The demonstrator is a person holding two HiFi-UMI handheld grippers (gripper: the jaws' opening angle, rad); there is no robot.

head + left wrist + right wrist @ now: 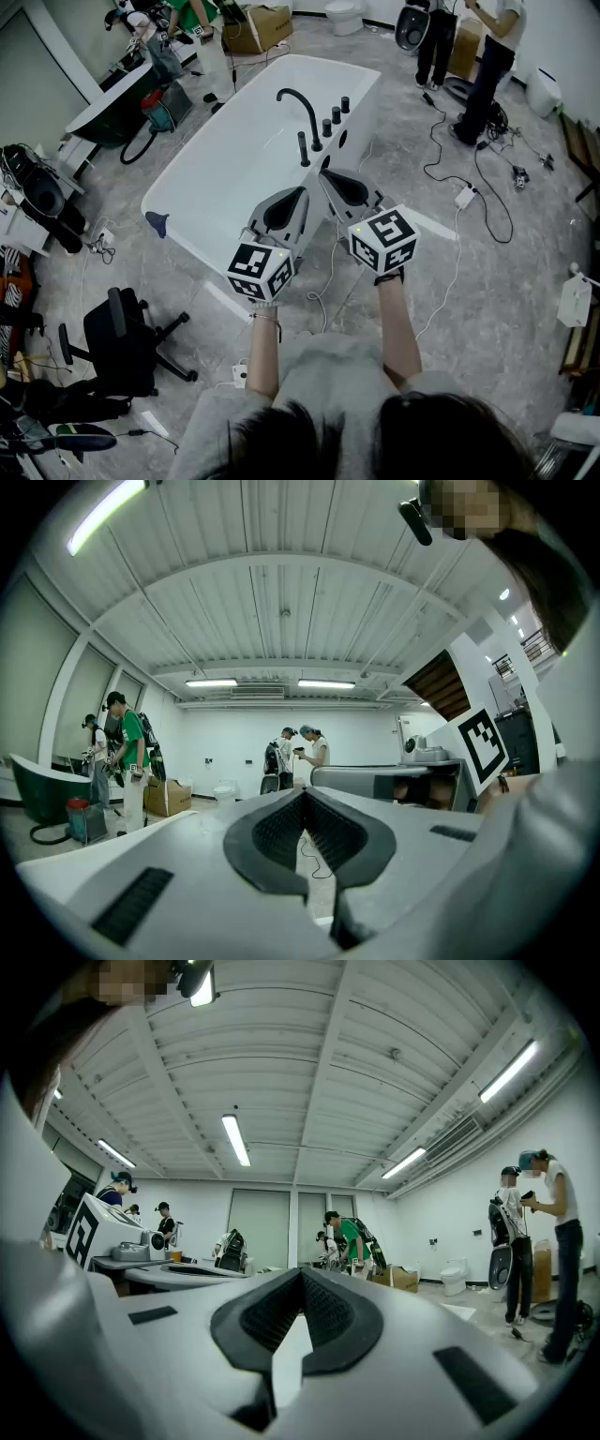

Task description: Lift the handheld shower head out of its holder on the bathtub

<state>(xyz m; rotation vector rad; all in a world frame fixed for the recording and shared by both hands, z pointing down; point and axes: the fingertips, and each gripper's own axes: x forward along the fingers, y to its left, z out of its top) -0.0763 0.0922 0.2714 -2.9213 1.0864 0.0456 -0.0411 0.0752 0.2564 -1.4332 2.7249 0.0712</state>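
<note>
Nearest the camera, just short of the bathtub [225, 159]: both forearms are out, with the left gripper [300, 194] and right gripper [325, 174] side by side. Both are level and point at the tub's right-hand rim. Neither touches the tub or its fittings.

Left gripper view: jaws together at the tips, nothing between them, only floor and a loose cable visible through the pad gap. Right gripper view: jaws likewise closed and empty.

On the tub's right rim, just beyond the right gripper's tips: the handheld shower head [304, 150], a slim black wand upright in its holder. It stands close beside the foot of the arched black spout [302, 108]. Three black knobs [336, 115] sit further along the same rim. No hose can be made out.

Judgement: this is the approach, and the lift has not begun. The right gripper is the closer one and looks best placed.

Notes for doing it well:
- Open the jaws before closing in; shut tips would only knock the wand.
- Come in level from the tub's outer side, with one pad on each side of the shaft and away from the spout.
- Clamp squarely, then draw straight up along the holder's axis until clear; tilting early may bind it.
- Keep the left gripper back from the rim.

Beyond the tub's far end: cardboard boxes [255, 28] and standing people, well apart, of no concern.
</note>
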